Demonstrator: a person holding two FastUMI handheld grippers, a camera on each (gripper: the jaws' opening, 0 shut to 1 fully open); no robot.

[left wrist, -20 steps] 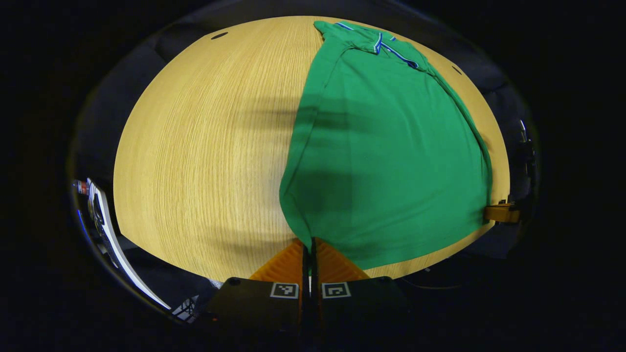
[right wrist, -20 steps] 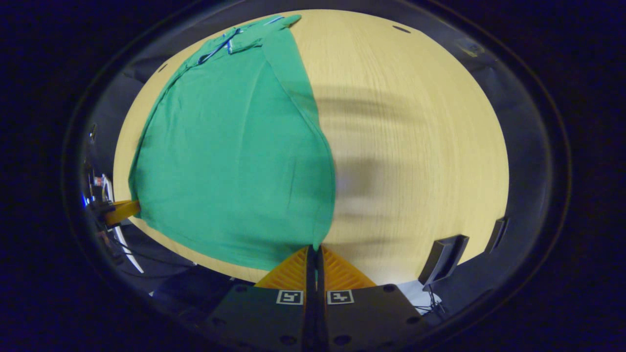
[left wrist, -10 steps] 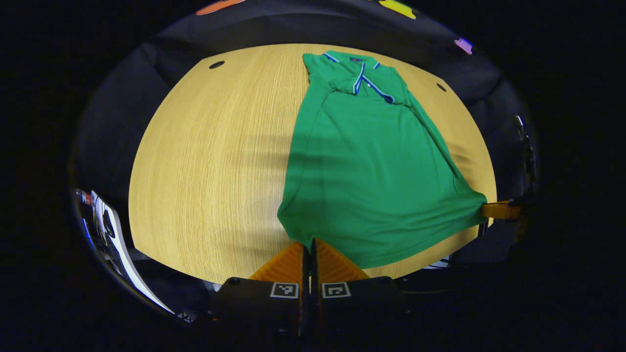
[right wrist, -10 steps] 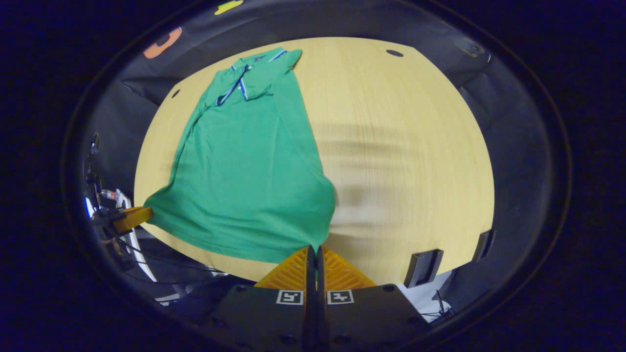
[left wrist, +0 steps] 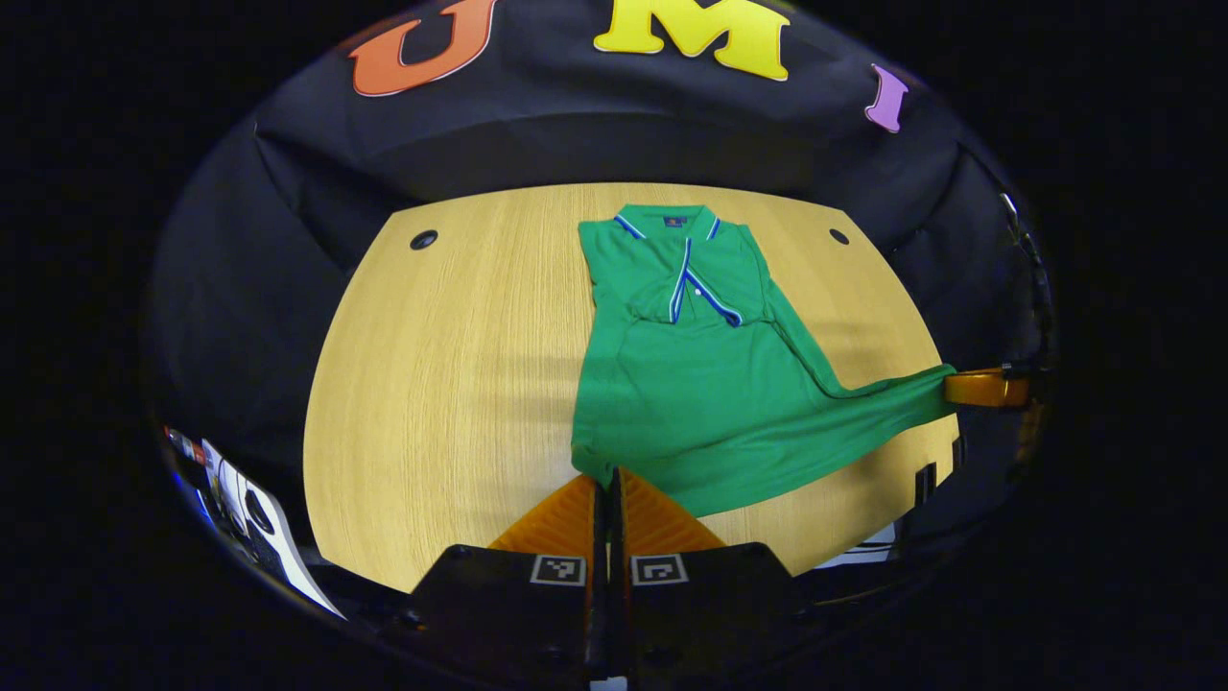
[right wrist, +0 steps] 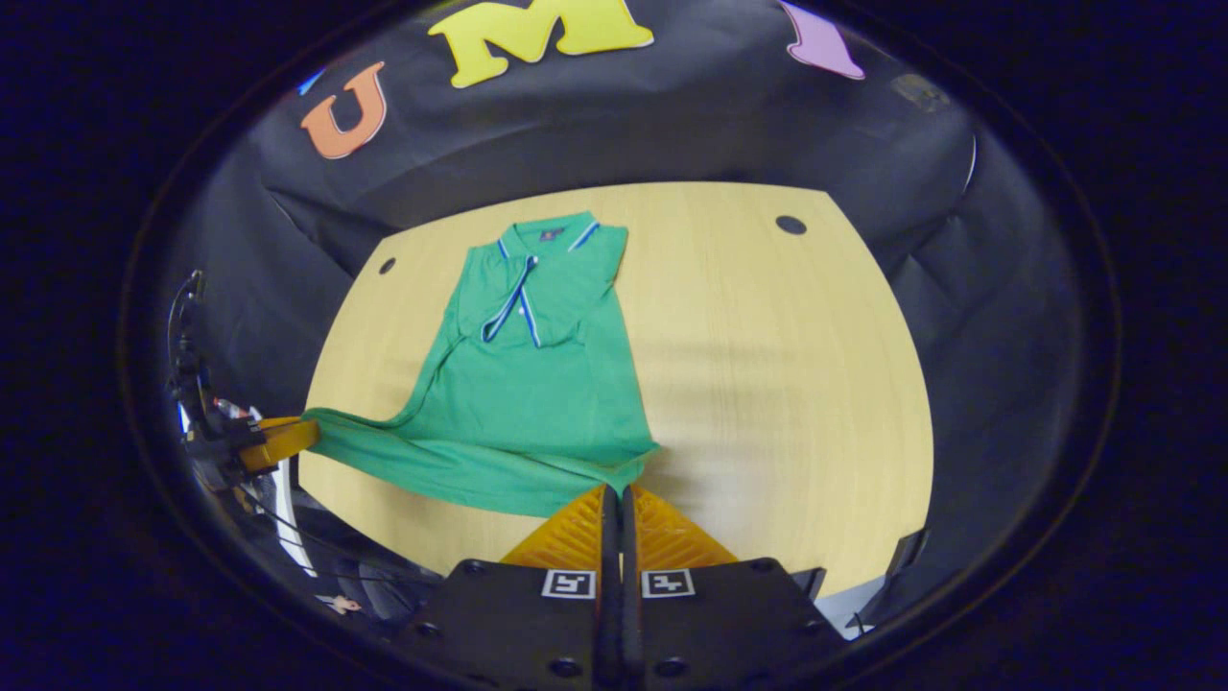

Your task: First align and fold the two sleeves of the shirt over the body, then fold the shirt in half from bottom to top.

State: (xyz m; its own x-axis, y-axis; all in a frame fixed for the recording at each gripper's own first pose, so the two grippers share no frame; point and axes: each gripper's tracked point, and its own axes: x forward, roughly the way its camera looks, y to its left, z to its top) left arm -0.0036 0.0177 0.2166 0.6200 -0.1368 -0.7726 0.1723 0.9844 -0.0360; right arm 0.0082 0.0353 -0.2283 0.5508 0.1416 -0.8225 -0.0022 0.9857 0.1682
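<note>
Green shirt (left wrist: 710, 384) lies collar-far on the wooden surface (left wrist: 451, 365), sleeves folded in over the body. L hand-held gripper (left wrist: 605, 477) is pinched tight on one bottom hem corner, R hand-held gripper (right wrist: 615, 489) on the other, w/ the hem lifted off the surface and stretched between them.

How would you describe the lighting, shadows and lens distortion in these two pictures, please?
Left gripper view: even light, no glare; a soft shadow lies on the table left of the shirt; the fisheye bows the table's edges. Right gripper view: sharp and evenly lit, with faint shadow bands on the table beside the shirt and the same bowing.
</note>
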